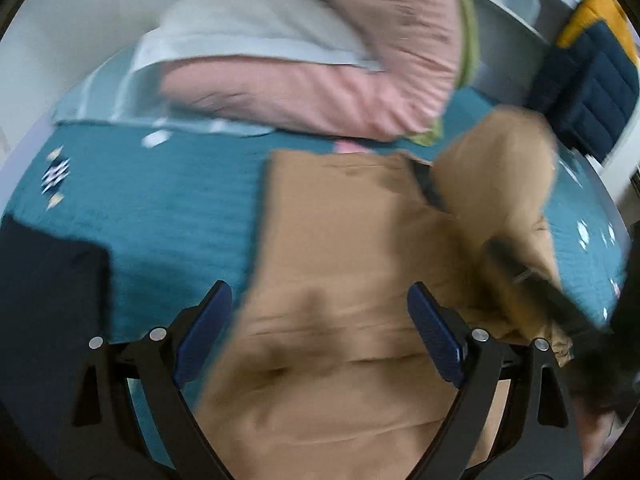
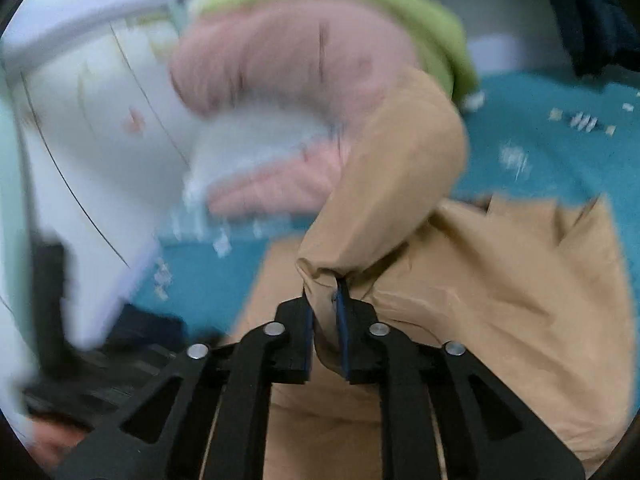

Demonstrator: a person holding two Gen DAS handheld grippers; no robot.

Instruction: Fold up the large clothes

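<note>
Tan garment (image 1: 340, 280) lies flat on the teal bedspread (image 1: 168, 200), its long axis running from 6 toward 12 o'clock, far end toward the pink pillow (image 1: 320, 96). Right gripper (image 2: 326, 300) is clamped on a raised fold at 2 o'clock. Left gripper (image 1: 320, 312) hovers above with jaws spread wide.

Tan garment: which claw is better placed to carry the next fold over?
Right. The right claw is already shut on a bunched part of the tan garment, lifted off the teal bedspread. The left claw hangs open above it, gripping nothing.
</note>
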